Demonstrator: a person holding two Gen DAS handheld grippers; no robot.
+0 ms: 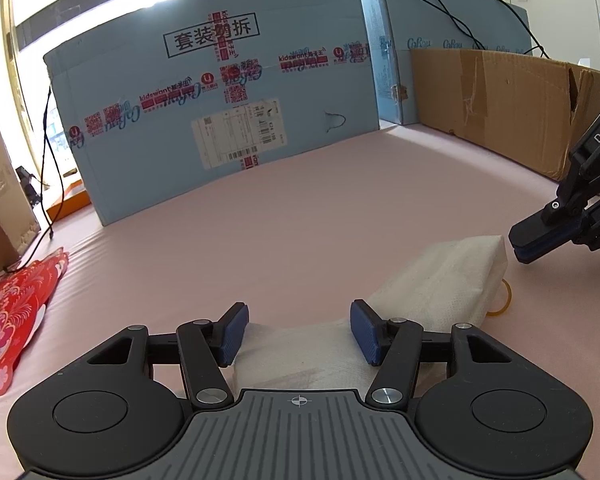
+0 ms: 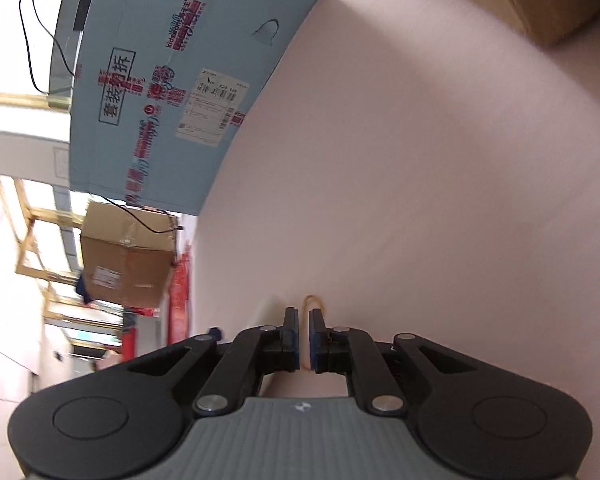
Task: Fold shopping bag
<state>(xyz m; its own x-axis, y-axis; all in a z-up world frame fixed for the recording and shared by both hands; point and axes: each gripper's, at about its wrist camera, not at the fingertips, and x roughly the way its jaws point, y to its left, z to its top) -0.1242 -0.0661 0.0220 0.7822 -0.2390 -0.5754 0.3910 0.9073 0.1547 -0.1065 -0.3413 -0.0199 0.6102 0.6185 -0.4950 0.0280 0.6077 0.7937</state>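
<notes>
A white non-woven shopping bag [image 1: 440, 280] lies folded into a compact bundle on the pink table cover [image 1: 300, 208]. My left gripper [image 1: 296, 330] is open, its blue pads to either side of the bag's near end, just above it. My right gripper [image 1: 518, 246] shows at the right in the left wrist view, jaws nearly together, just off the bag's far right corner and apart from it. In the right wrist view, rolled sideways, the right gripper [image 2: 304, 336] has only a narrow gap with nothing between the pads. A yellow rubber band [image 1: 504, 300] lies beside the bag [image 2: 270, 304].
A large blue carton [image 1: 220, 120] stands along the back. A brown cardboard flap [image 1: 500, 104] stands at the back right. Another brown box [image 2: 128, 264] stands at the left. A red patterned paper item [image 1: 12, 316] lies at the left. Black cables [image 1: 48, 160] hang there.
</notes>
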